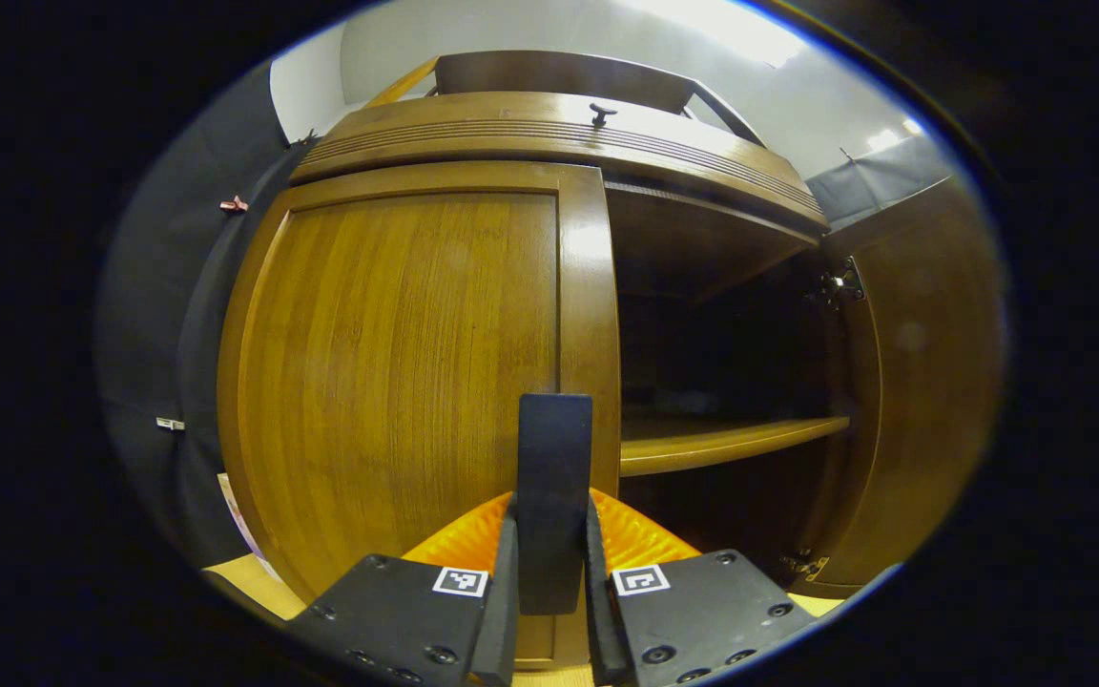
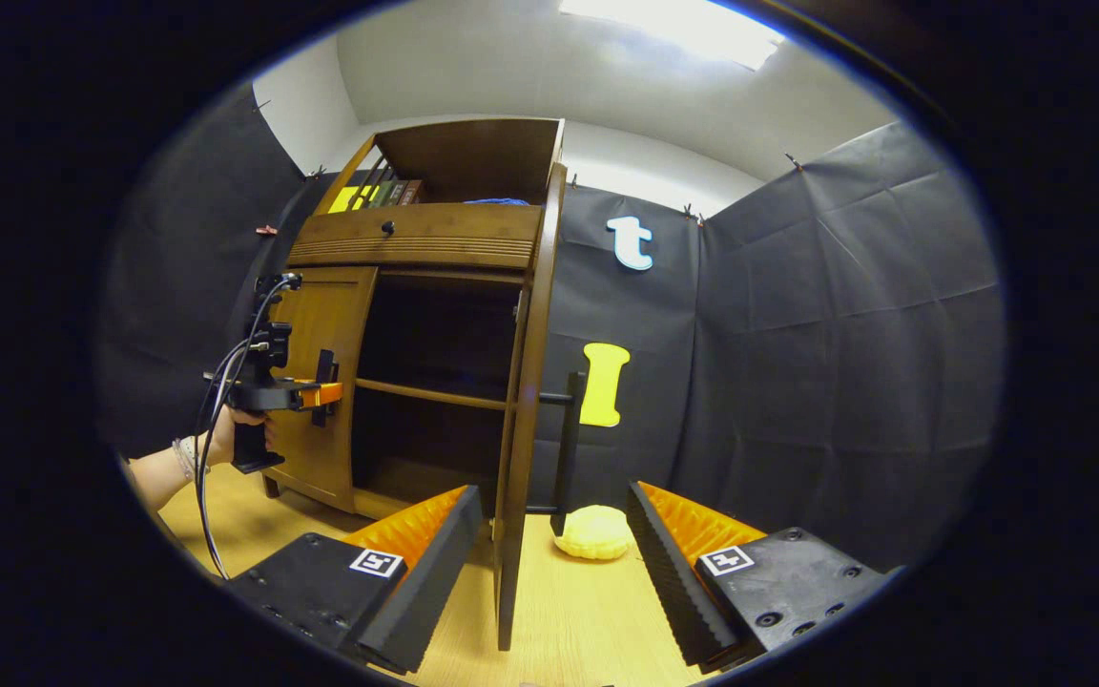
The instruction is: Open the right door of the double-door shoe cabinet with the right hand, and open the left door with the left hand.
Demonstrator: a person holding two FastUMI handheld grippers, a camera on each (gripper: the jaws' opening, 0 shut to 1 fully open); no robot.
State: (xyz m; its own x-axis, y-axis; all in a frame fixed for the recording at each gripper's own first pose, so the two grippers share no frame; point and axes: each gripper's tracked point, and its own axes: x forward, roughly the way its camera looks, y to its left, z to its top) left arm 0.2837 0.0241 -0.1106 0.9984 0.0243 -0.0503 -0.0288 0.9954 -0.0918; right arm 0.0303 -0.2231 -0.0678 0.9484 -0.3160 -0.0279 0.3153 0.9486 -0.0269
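Note:
The wooden shoe cabinet stands against the booth wall. Its left door looks closed, and my left gripper is shut on that door's dark vertical handle. The right door is swung wide open, baring a dark interior with a shelf. In the right gripper view the right door stands edge-on between the spread fingers of my open right gripper, with its bar handle just beyond them. Farther off, a hand holds the left gripper at the left door.
A pale yellow round object lies on the wooden floor behind the open door. Above the doors is a drawer with a knob, and books stand in the top compartment. Black cloth walls close in on the right.

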